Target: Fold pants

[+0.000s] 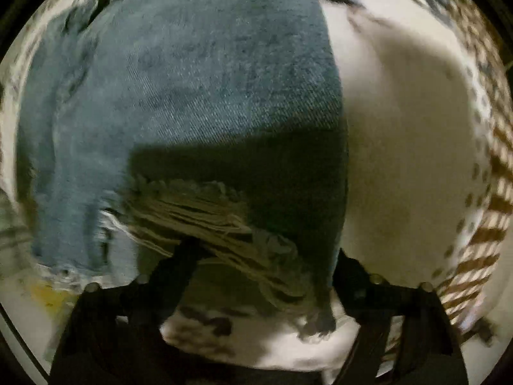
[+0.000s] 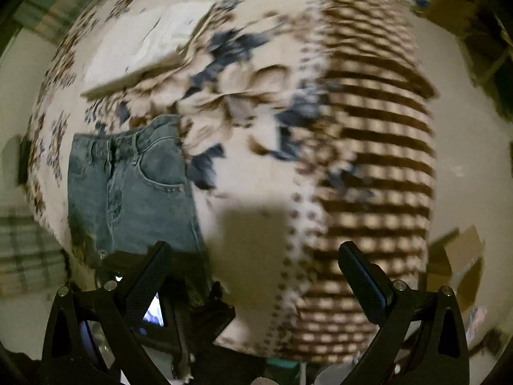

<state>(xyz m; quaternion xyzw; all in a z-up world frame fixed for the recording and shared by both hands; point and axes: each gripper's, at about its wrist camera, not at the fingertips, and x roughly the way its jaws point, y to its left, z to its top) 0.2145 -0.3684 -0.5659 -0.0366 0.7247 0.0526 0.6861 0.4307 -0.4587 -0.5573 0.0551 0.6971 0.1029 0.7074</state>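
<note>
Blue denim pants (image 1: 192, 96) with a frayed, ripped patch (image 1: 205, 211) lie on a patterned bedspread and fill the left wrist view. My left gripper (image 1: 266, 263) is low over the ripped part; its fingers stand apart with denim between them, no grip is visible. In the right wrist view the pants (image 2: 134, 186) lie at the left, waistband far, pocket showing. My right gripper (image 2: 253, 256) is open and empty, raised to the right of the pants above bare bedspread; its left finger (image 2: 150, 276) overlaps the leg's lower edge.
The cream bedspread (image 2: 256, 122) has blue and brown flowers and a brown striped band (image 2: 378, 147) at the right. A white folded cloth (image 2: 154, 41) lies far back. Cardboard boxes (image 2: 461, 256) stand off the bed's right side, a plaid cloth (image 2: 25, 247) at the left.
</note>
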